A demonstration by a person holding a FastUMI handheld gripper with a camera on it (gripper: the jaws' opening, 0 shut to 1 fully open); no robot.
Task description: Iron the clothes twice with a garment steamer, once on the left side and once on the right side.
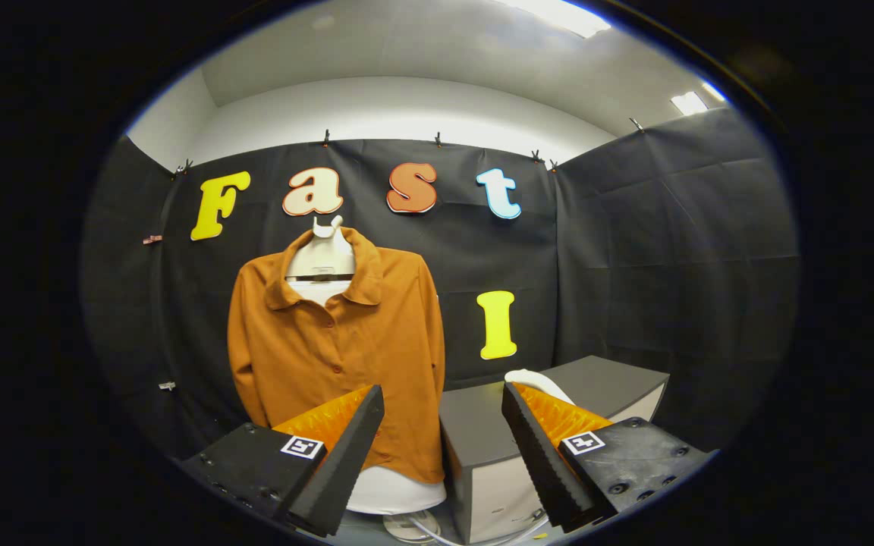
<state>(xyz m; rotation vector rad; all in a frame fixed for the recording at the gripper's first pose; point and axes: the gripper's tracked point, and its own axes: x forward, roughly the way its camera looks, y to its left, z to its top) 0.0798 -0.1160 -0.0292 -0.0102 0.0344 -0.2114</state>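
Observation:
An orange-brown buttoned shirt (338,349) hangs on a white mannequin torso (321,258) ahead of my left finger (346,447). A white rounded thing, likely the garment steamer (537,381), lies on the grey box (482,425), partly hidden behind my right finger (539,447). My gripper (443,398) is open, with nothing between its fingers. It is held back from both the shirt and the box.
The mannequin's white base and round stand foot (407,523) sit low between the fingers. The grey box stands to the right of the shirt, close to it. Black cloth walls close the booth behind and on both sides.

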